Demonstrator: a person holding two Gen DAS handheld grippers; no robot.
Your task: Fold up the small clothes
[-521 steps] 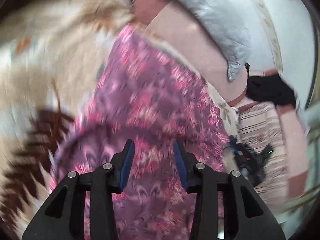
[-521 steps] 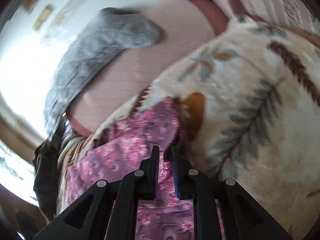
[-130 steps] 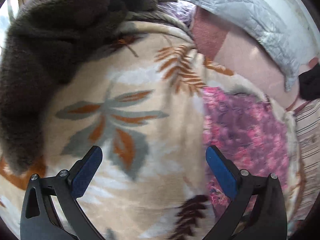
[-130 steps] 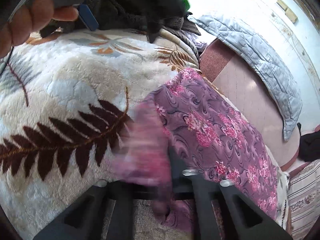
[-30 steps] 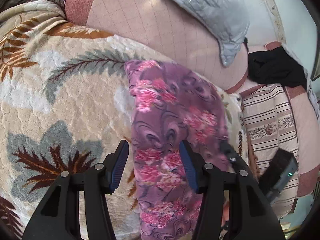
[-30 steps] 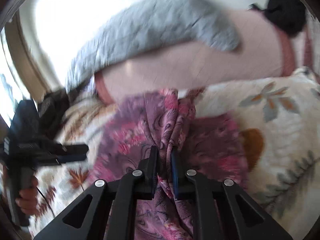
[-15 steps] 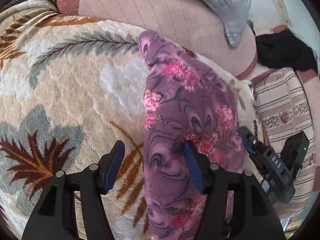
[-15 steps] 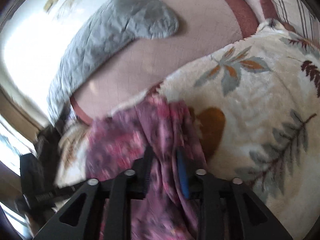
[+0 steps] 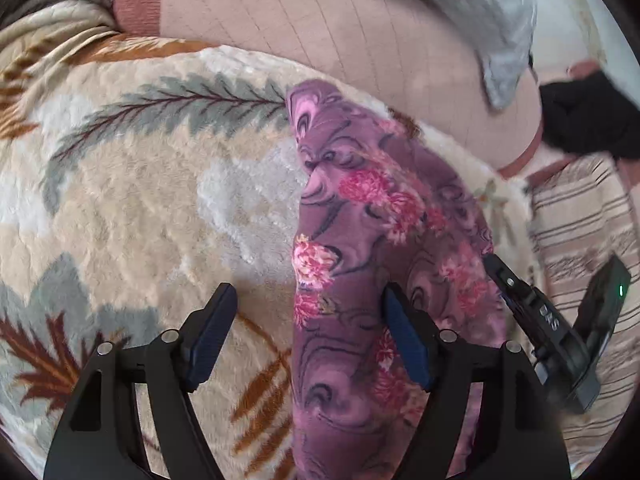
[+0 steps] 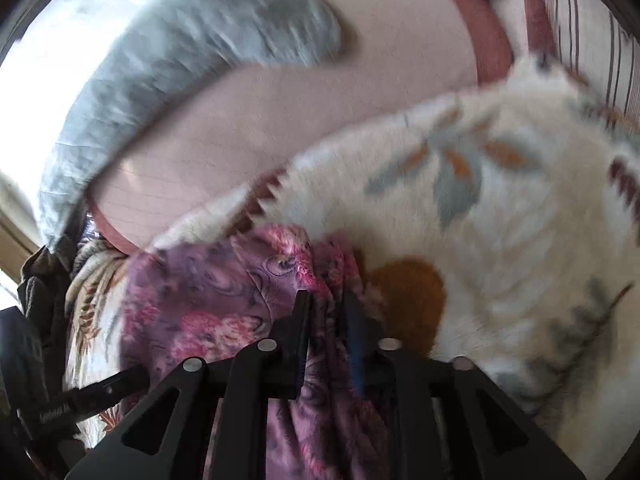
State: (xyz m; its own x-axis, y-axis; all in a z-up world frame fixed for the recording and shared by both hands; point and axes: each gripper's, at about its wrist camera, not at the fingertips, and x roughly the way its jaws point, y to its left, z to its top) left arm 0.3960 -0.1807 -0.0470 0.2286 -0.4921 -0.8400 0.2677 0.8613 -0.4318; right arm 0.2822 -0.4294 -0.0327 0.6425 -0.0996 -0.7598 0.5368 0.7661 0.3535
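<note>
- One purple flowered garment (image 9: 360, 240) on the leaf-print blanket (image 9: 140, 200), folded into a long strip.
- Left gripper (image 9: 308, 332) wide open over the strip's left edge, holding nothing.
- Right gripper (image 10: 328, 332) pinched tight on a bunched fold of the garment (image 10: 200, 304).
- Wider open on the left than half a second ago.

Home bedroom: plush leaf-print blanket (image 9: 132, 200) over a bed, grey quilted pillow (image 9: 480, 12) on a pink quilted mattress (image 9: 340, 28), striped bedding (image 9: 580, 216) alongside.
</note>
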